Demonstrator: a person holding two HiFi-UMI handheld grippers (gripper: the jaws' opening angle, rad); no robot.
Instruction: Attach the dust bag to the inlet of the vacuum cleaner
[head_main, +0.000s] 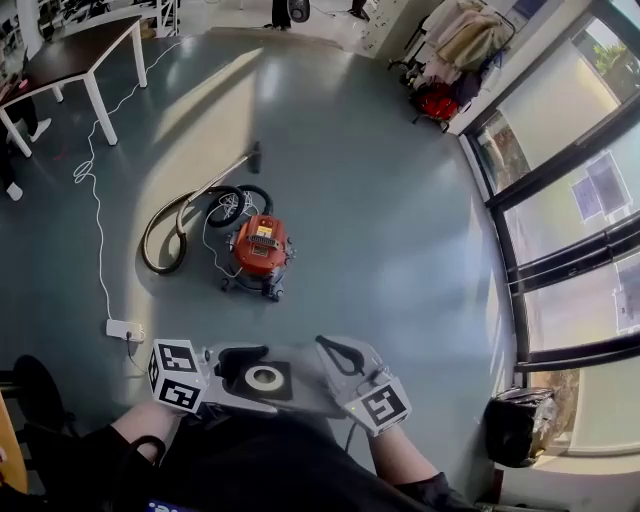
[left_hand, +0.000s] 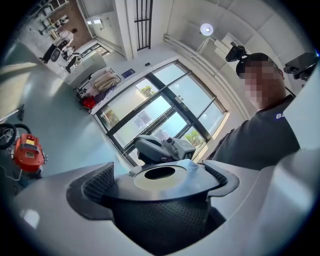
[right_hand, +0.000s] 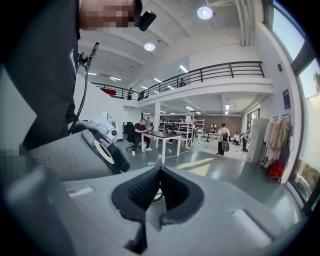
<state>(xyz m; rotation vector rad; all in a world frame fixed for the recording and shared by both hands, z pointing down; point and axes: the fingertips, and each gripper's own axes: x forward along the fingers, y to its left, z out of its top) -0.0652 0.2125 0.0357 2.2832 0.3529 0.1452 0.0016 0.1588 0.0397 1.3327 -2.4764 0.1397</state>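
Note:
The orange vacuum cleaner (head_main: 261, 250) stands on the grey floor ahead of me, small at the left edge of the left gripper view (left_hand: 27, 152). My left gripper (head_main: 240, 378) is shut on the dust bag (head_main: 305, 385) at its black collar with a white-ringed hole (head_main: 265, 379). That collar (left_hand: 160, 175) lies flat between the jaws. My right gripper (head_main: 338, 352) is shut and holds nothing, just right of the bag; its closed pads (right_hand: 150, 187) meet in a V. The grey bag (right_hand: 70, 157) shows at the left of the right gripper view.
The vacuum's hose (head_main: 165, 235) curls on the floor to its left. A white cable runs to a power strip (head_main: 122, 328). A table (head_main: 75, 55) stands at the far left, a black bin (head_main: 520, 425) at the right by the windows, a clothes rack (head_main: 450, 55) farther back.

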